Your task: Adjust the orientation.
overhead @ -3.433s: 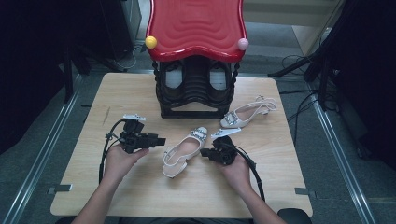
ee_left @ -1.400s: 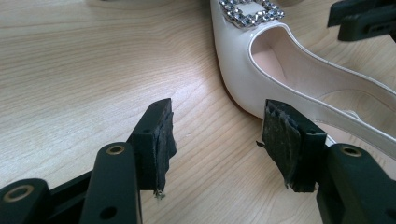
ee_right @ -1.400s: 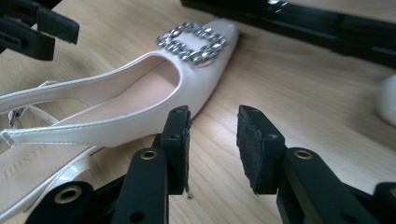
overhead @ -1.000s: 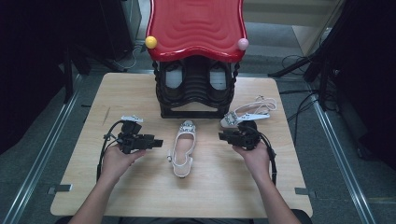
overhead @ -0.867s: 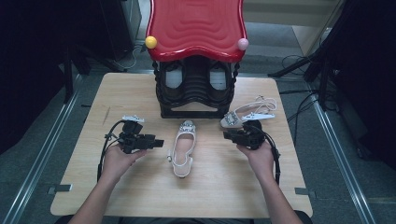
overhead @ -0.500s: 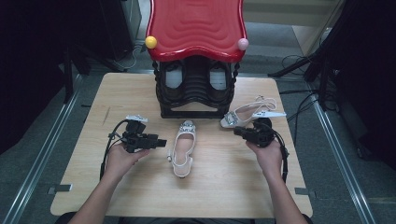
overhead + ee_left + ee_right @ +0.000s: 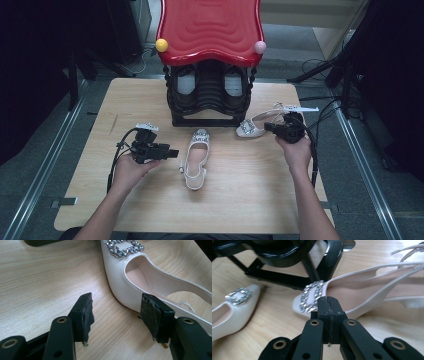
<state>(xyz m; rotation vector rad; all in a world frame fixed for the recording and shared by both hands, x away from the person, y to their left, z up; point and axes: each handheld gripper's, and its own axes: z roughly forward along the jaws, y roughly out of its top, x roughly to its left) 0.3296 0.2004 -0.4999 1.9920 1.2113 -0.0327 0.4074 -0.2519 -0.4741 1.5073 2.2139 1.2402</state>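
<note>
Hand-held gripper on the right (image 7: 267, 127): shut tight, pads flat together, having just been closing with nothing caught between them. Parked right up against the second white shoe (image 7: 255, 127), tip aimed at its side just behind the rhinestone buckle in the right gripper view (image 7: 328, 305). Hard to tell whether touching or a hair short.

Now the geometry. Second shoe (image 7: 362, 295) lying across the tabletop (image 7: 250, 200), toe to the left near the foot of the black rack (image 7: 210, 95), strap trailing off to the right. Long axis running side to side, then, roughly in line with the right hand's own pointing. Looks like needing the jaws opened again and brought square across the shoe's wall before any lift.

Over to the left hand-held gripper (image 7: 172, 153): jaws wide apart, holding nothing, resting low on the wood. First shoe (image 7: 196, 160) just beside it, off to its right in the high view, toe toward the rack, heel toward the person, so lengthwise front to back and at right angles to its partner. In the left gripper view (image 7: 120, 315), one pad close in front of that shoe's (image 7: 125, 285) side, the other over bare wood, neither pressing.

Nearer hand for the second shoe: clearly the right. Nearer for the first: the left.
</note>
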